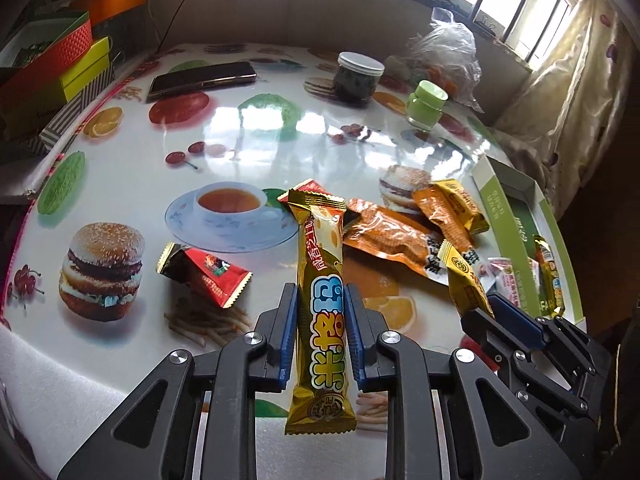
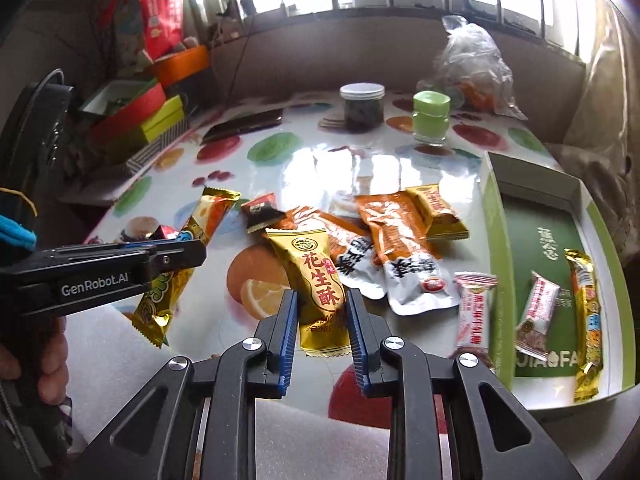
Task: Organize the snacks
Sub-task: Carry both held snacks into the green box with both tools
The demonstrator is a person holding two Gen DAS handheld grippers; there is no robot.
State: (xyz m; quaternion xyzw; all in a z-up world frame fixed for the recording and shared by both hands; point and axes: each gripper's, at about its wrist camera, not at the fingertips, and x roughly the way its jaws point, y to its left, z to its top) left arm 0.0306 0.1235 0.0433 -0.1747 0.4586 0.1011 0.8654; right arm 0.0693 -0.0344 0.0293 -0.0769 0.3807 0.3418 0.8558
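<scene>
In the left wrist view my left gripper point(image 1: 321, 294) is shut on a long gold snack bar point(image 1: 320, 236), which hangs lengthwise above the table. My right gripper point(image 2: 322, 300) is shut on a gold peanut-crisp packet point(image 2: 316, 272), its upper end leaning over the pile. That pile holds two orange pouches point(image 2: 394, 236), a small gold packet point(image 2: 440, 210) and a dark packet point(image 2: 260, 212). A red packet point(image 1: 208, 276) lies apart. The open green box point(image 2: 496, 248) at the right holds a gold bar point(image 2: 586, 320) and a pink-white packet point(image 2: 536, 312). Another pink-white packet point(image 2: 474, 312) lies beside it.
At the back of the fruit-print table stand a white-lidded jar point(image 2: 362, 108), a green-lidded jar point(image 2: 430, 120), a phone point(image 2: 244, 124) and a clear plastic bag point(image 2: 476, 72). Coloured boxes point(image 2: 132, 116) are stacked off the left edge. A hand point(image 2: 40, 360) holds the left gripper.
</scene>
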